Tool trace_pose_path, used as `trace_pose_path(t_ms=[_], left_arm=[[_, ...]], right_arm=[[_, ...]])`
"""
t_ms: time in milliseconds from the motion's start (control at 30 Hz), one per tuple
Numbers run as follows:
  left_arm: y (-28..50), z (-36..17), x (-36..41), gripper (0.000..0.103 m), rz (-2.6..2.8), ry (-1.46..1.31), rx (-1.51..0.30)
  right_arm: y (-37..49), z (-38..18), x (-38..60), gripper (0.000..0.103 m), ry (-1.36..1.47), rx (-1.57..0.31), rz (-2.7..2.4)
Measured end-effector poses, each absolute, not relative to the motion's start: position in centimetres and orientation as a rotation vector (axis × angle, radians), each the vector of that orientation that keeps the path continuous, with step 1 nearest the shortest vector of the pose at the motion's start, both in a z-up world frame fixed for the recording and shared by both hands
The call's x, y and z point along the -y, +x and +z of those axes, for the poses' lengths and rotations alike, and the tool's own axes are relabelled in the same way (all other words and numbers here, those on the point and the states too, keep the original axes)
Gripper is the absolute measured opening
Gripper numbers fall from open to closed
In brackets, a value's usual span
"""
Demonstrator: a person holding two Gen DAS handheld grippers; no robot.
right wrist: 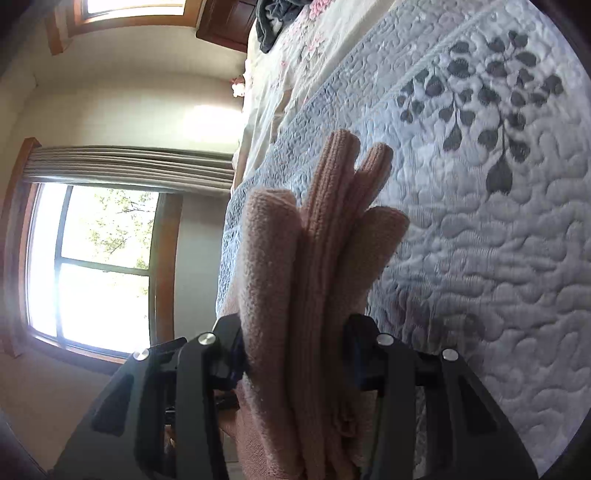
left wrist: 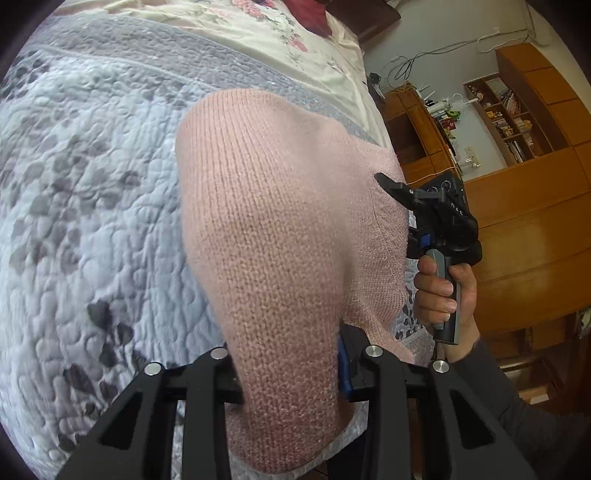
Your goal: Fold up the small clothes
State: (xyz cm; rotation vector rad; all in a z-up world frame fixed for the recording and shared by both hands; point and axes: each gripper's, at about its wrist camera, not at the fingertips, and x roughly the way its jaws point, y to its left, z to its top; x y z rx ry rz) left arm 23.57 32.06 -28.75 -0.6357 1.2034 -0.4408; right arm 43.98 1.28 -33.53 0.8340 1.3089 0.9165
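Note:
A pink knitted garment (left wrist: 280,229) lies folded on the quilted bedspread (left wrist: 92,184). My left gripper (left wrist: 291,369) is shut on its near end, with knit bulging up between the fingers. In the left wrist view the right gripper (left wrist: 402,206) bites the garment's right edge, held by a hand (left wrist: 439,291). In the right wrist view my right gripper (right wrist: 295,354) is shut on a thick bundle of several folded pink layers (right wrist: 325,258) that stick out forward over the bedspread (right wrist: 498,240).
A cream floral sheet (left wrist: 258,40) covers the bed beyond the quilt. Wooden cabinets and a bookshelf (left wrist: 517,122) stand off the bed's right side. In the right wrist view there are a window (right wrist: 99,266) and dark clothes (right wrist: 273,22) at the bed's far end.

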Motion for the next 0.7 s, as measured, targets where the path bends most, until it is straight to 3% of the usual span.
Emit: trace_pose_path(t_ms=[133,233,300,333,433,533,633,667,700], left_arm=[[20.1,-33.8,-32.6,0.036,-0.361,-0.644,-1.328],[19.5,-36.0,-32.0,0.049,-0.32,-0.619,-1.376],[19.3,-34.6,-32.3,0.054,-0.274,-0.564,-1.347],[18.9,-33.4,-32.6,0.059,-0.227,-0.512,-1.315],[17.0,-28.6,-32.9,0.061,-0.177,-0.387,-1.127],[15.8,-26.3,-31.7,0.061,-0.343,-0.457,-1.03],[16.5,-28.5,-28.9,0.058,-0.438,-0.503,-1.089],[16.9,-29.8,-28.1,0.056,-0.449,-0.522,-1.125],[17.2,-31.1,-27.5,0.054,-0.462,-0.54,-1.159]], right_arm=[[40.5,-38.4,-3.6,0.043,0.781,-1.43,0.866],[39.5,-40.4,-2.7,0.055,0.781,-1.471,0.776],[39.1,-38.8,-1.3,0.069,0.769,-1.441,0.716],[38.8,-37.4,-0.5,0.07,0.75,-1.397,0.698],[37.6,-33.5,0.9,0.069,0.694,-1.29,0.714],[36.5,-32.6,-0.5,0.061,0.593,-1.293,0.746],[35.9,-34.3,-2.5,0.038,0.514,-1.335,0.721],[35.8,-34.4,-2.8,0.02,0.48,-1.326,0.705],[35.7,-34.3,-2.7,0.015,0.477,-1.309,0.702]])
